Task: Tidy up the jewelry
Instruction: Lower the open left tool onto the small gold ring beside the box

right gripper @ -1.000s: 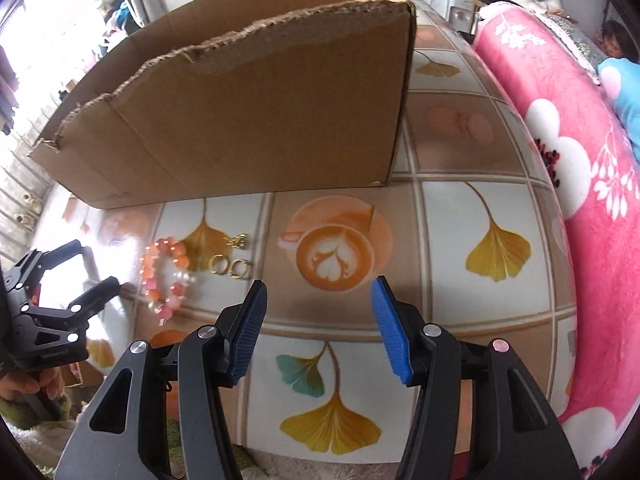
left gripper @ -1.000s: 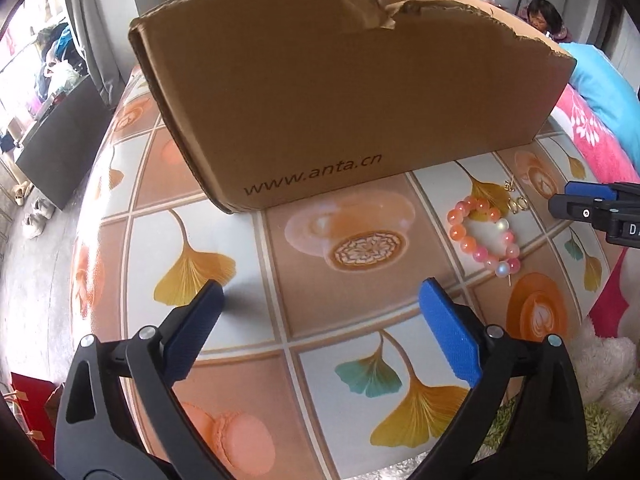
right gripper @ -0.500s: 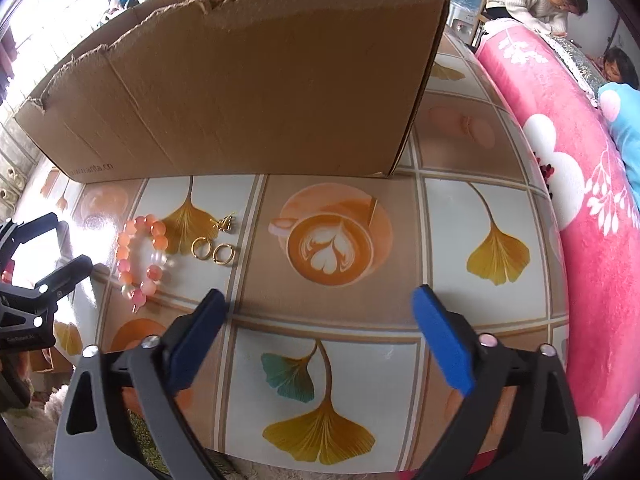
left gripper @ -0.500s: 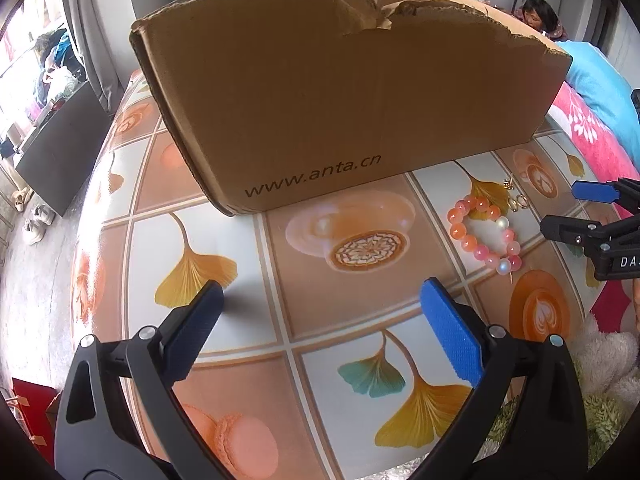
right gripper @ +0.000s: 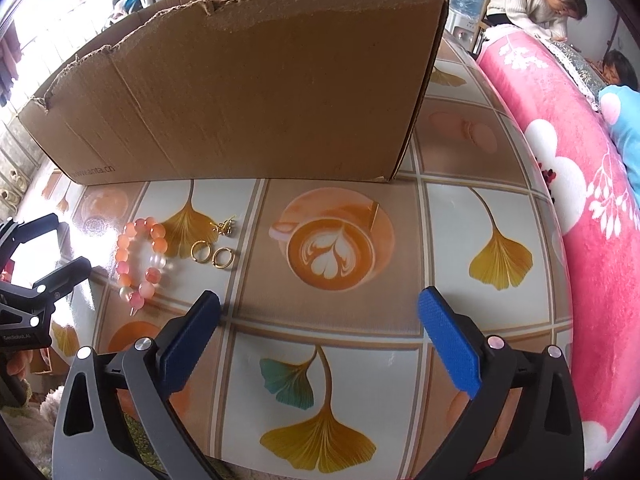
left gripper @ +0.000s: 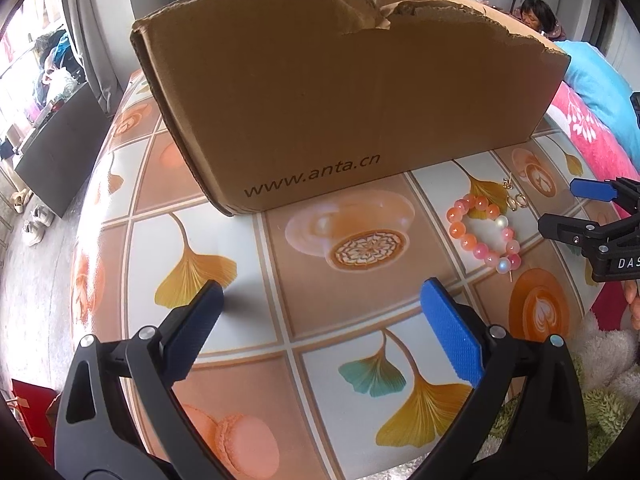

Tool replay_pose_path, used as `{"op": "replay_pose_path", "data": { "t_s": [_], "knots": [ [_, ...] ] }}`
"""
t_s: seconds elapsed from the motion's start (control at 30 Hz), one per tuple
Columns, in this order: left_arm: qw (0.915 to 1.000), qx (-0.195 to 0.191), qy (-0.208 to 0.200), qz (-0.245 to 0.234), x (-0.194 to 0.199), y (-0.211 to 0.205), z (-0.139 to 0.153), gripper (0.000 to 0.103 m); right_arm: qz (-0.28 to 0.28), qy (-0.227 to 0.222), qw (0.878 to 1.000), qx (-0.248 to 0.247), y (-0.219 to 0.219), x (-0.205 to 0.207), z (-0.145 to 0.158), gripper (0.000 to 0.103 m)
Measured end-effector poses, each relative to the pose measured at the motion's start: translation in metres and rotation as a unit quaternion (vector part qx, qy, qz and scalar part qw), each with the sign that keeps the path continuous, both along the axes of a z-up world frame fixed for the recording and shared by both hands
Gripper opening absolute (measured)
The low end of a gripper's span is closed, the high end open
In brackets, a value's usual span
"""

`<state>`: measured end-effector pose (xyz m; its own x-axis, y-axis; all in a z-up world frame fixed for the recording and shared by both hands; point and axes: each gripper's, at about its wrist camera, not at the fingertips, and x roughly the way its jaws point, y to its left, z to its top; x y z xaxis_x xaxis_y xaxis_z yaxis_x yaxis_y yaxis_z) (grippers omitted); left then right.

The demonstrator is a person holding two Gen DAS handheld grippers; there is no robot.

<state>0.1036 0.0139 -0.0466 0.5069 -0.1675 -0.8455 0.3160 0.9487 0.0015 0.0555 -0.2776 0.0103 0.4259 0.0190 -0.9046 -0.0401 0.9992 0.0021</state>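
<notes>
Currently nothing stowed: bead bracelet (right gripper: pixel 138 258), two gold rings (right gripper: pixel 212 254) and small gold charm (right gripper: pixel 225 227) lie on worktop (right gripper: pixel 448 216) before cardboard box (right gripper: pixel 248 92). Your left gripper (left gripper: pixel 320 332) and right gripper (right gripper: pixel 319 330): jaws wide, empty.

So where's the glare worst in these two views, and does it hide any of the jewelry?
Right wrist view: strong window glare on the table washes out the bracelet's left side; the rings stay clear. Left wrist view: only a soft sheen on the table, bracelet fully readable. Both views bend straight lines toward the edges.
</notes>
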Motion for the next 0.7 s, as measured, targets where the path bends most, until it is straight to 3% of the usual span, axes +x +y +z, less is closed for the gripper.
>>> {"op": "replay_pose_path", "data": {
  "t_s": [0.2,0.33,0.4,0.43,0.53,0.7],
  "knots": [
    [1.0,0.001,0.01,0.0,0.004,-0.001,0.005,0.096,0.005,-0.005,1.0,0.001,-0.001,0.0,0.0,0.097],
    [0.9981,-0.058,-0.014,-0.012,0.005,-0.005,0.023,0.094,0.005,-0.006,1.0,0.0,-0.001,0.001,0.0,0.097],
    [0.9972,-0.068,-0.019,-0.026,0.007,-0.015,0.028,0.087,0.003,-0.007,1.0,0.0,-0.001,0.001,0.0,0.097],
    [0.9971,-0.067,-0.02,-0.031,0.007,-0.02,0.028,0.079,0.001,-0.007,1.0,0.0,-0.001,0.001,0.0,0.097],
    [0.9964,-0.069,-0.016,-0.047,0.011,-0.034,0.026,0.072,-0.001,-0.006,1.0,0.0,-0.001,0.002,0.001,0.097],
    [0.9966,-0.043,-0.015,-0.069,0.01,-0.056,0.016,0.071,-0.004,-0.008,1.0,-0.001,0.0,0.001,0.001,0.097]
  ]
}}
